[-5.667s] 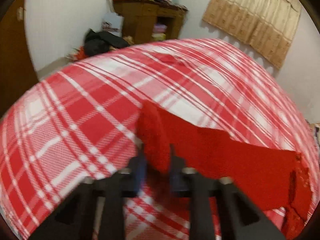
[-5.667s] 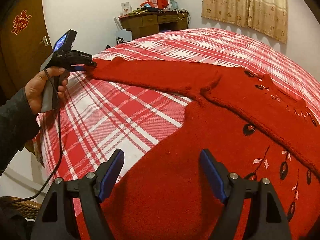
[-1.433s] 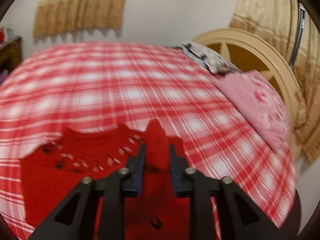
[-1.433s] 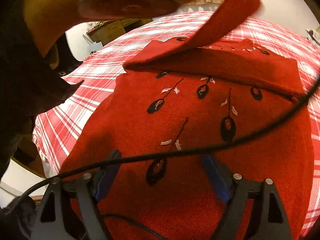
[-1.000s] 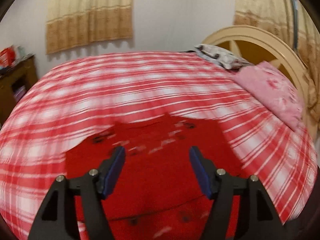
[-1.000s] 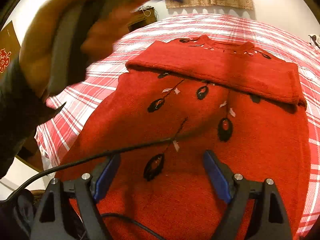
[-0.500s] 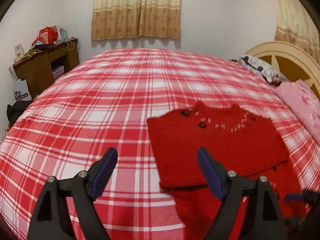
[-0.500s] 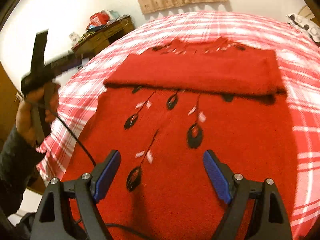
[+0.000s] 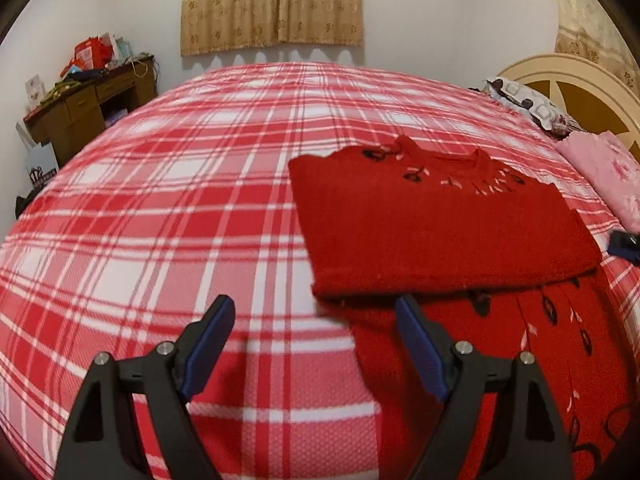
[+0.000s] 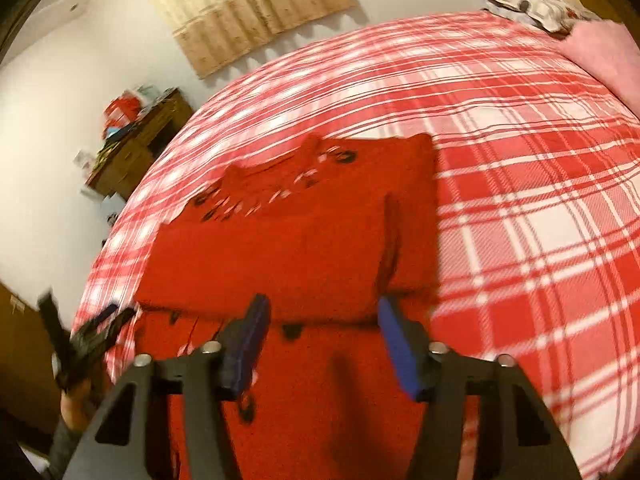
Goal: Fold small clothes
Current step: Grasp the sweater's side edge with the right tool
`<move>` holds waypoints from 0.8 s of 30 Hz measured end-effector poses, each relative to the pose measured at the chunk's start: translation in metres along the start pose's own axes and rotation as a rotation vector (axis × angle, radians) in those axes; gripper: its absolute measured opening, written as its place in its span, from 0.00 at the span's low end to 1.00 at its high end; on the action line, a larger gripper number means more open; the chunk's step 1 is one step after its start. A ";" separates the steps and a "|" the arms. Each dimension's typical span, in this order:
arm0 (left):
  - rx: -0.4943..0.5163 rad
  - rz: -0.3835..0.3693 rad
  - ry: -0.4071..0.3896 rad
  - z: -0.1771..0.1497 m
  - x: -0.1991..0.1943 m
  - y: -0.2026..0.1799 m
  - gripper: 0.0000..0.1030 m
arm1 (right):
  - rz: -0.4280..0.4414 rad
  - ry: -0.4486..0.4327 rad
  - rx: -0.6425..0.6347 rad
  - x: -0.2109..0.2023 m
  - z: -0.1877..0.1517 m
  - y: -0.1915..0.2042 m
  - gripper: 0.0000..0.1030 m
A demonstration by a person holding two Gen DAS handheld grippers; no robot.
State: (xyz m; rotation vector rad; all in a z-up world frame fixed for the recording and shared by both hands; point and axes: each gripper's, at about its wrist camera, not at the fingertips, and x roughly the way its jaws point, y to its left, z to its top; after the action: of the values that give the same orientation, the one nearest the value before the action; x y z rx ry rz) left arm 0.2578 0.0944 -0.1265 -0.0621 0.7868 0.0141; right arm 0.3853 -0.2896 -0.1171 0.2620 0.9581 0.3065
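Red sweater (image 9: 436, 220) flat on bed (image 9: 160, 208), collar pointing away.

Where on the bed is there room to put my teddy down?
The plaid bedspread is bare between the red sweater and the wooden desk, and again beyond the sweater's collar toward the curtain. It is crowded by the headboard, where a patterned pillow and pink pillow lie.

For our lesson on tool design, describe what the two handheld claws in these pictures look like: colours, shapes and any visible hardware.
Each claw, the left claw and the right claw, has two black plastic arms with triangular cut-outs, silver round bolts at the joints, and flat blue pads lining the inner faces of its fingers. In the right wrist view, a grey sleeve shows behind the left claw.
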 end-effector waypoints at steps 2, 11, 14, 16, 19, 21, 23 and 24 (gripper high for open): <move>-0.002 0.005 0.007 -0.003 0.001 0.000 0.82 | -0.021 0.002 -0.005 0.009 0.007 -0.002 0.45; -0.032 0.003 0.046 -0.013 0.010 0.003 0.83 | -0.096 0.009 -0.087 0.036 0.008 0.010 0.02; -0.032 0.000 0.051 -0.013 0.011 0.003 0.83 | -0.120 -0.045 -0.117 0.018 0.009 0.011 0.02; -0.036 -0.003 0.054 -0.013 0.011 0.004 0.83 | -0.136 -0.071 -0.121 0.009 0.011 0.009 0.02; -0.045 0.000 0.054 -0.013 0.011 0.006 0.85 | -0.152 -0.073 -0.097 0.005 0.013 -0.004 0.02; -0.044 0.001 0.056 -0.013 0.012 0.005 0.85 | -0.120 -0.065 -0.076 0.006 0.013 -0.012 0.02; -0.046 0.000 0.056 -0.013 0.012 0.005 0.85 | -0.142 -0.059 -0.083 0.008 0.010 -0.012 0.02; -0.049 -0.001 0.056 -0.013 0.012 0.006 0.85 | -0.134 -0.050 -0.084 0.010 0.008 -0.012 0.02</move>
State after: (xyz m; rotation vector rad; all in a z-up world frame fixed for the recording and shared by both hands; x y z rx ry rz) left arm 0.2568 0.0991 -0.1443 -0.1095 0.8424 0.0309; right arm 0.3993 -0.2978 -0.1244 0.1275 0.9064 0.2162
